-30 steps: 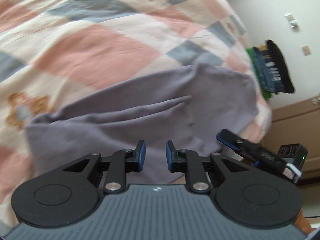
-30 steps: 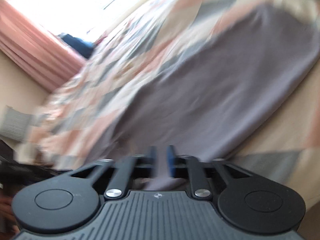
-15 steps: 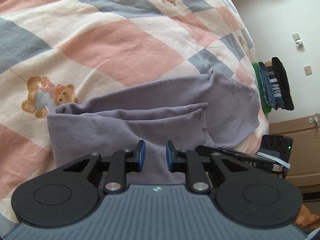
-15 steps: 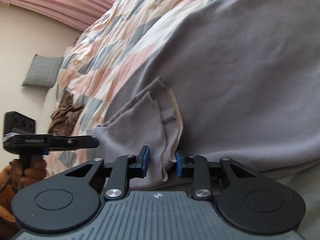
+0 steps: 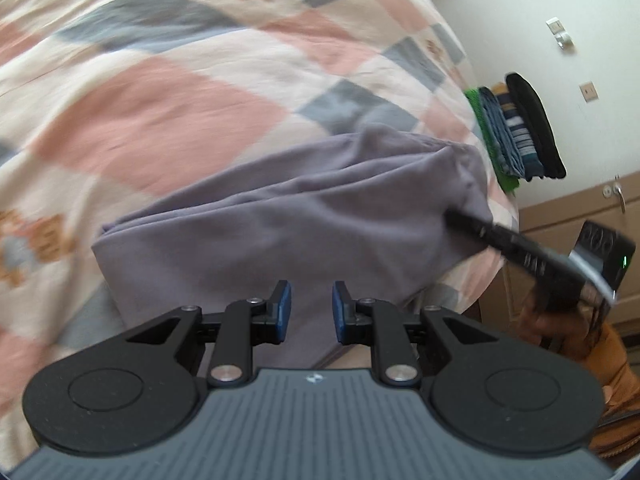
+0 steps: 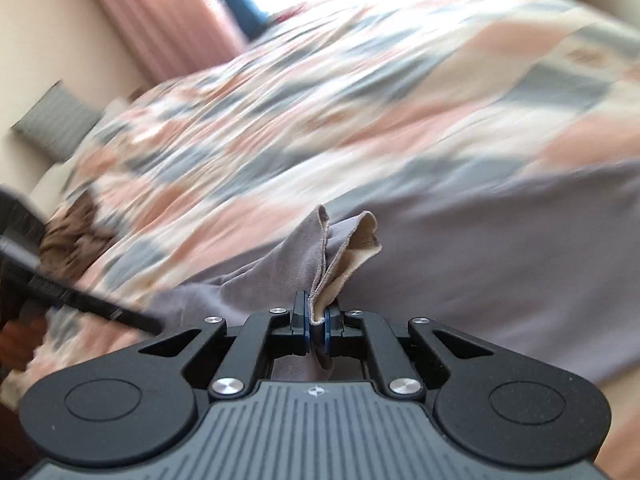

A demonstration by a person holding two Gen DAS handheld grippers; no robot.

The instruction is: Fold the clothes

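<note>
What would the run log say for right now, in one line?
step: folding | right gripper: shut on grey garment edge | left gripper: open, holding nothing | surface: checked bedspread

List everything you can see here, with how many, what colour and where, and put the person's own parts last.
garment: one, grey-purple, on the bed's near edge
bedspread: one, pink, grey and cream checks, covering the bed
folded clothes: one stack, green, blue, striped, black, far end of bed
cushion: one, grey, by the wall
curtain: one, pink, at the window
cabinet: one, wooden, right
left claw: black, blue pads, open
right claw: black, shut on garment edge
hand: one, gripping the right handle
</note>
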